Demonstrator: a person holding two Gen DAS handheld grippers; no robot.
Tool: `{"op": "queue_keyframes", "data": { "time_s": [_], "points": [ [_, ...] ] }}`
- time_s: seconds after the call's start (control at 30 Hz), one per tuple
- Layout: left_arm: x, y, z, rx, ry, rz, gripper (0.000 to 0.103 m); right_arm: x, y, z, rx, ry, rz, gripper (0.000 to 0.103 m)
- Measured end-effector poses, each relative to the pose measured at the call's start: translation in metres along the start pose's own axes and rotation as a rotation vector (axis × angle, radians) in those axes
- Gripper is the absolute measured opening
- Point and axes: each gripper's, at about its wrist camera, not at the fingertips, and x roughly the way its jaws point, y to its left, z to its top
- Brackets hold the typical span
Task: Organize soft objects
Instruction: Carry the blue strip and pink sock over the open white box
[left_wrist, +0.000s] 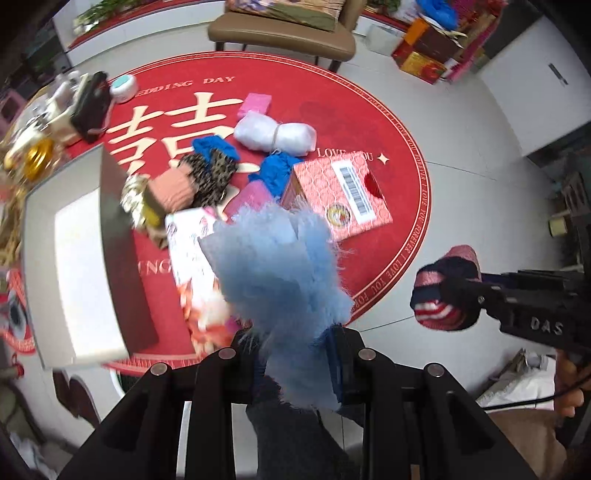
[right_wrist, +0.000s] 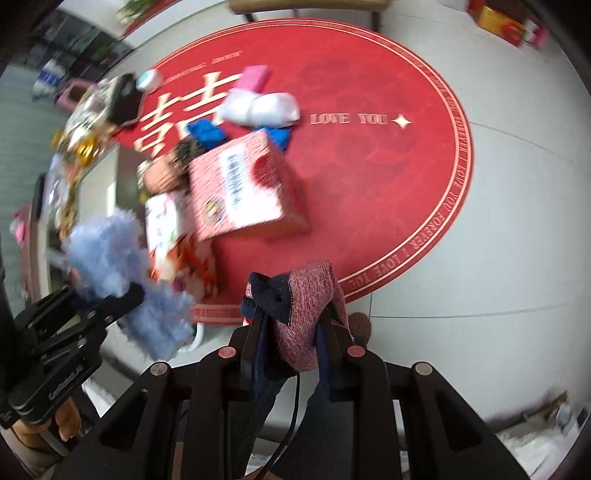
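Red patterned box (left_wrist: 341, 194) and white bundle (left_wrist: 275, 134) on round red mat (left_wrist: 369, 122)

1. A round red rug (left_wrist: 369, 122) lay on the pale tiled floor (left_wrist: 461, 192).
2. On the rug sat a red patterned box (left_wrist: 343, 195).
3. Behind the box lay a white bundle (left_wrist: 275, 134).
4. Left of it lay blue cloth (left_wrist: 216, 146) and a peach roll (left_wrist: 173, 190).

Two blue cloths (left_wrist: 216, 146); one white bundle (left_wrist: 275, 136); two pink blocks (left_wrist: 255, 104).
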Motion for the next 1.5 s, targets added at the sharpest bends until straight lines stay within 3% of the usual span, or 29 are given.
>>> {"op": "queue_keyframes", "data": {
  "time_s": [0.4,0.8,1.07,1.5],
  "points": [
    [-0.035,-0.003,-0.069,-0.195,-0.057,0.149,0.029,-0.015,0.02,-0.039,-0.245,0.045,0.05,0.026],
    [-0.064,0.03,-0.109,-0.352,-0.091,0.228,0.029,-0.016,0.082,-0.06,-0.48,0.095,0.094,0.026],
    [-0.083,0.105,-0.113,-0.506,-0.154,0.235,0.029,-0.013,0.149,-0.055,-0.618,0.075,0.085,0.026],
    [-0.099,0.218,-0.083,-0.554,-0.181,0.278,0.029,-0.008,0.283,-0.008,-0.66,0.021,0.078,0.026]
  ]
}}
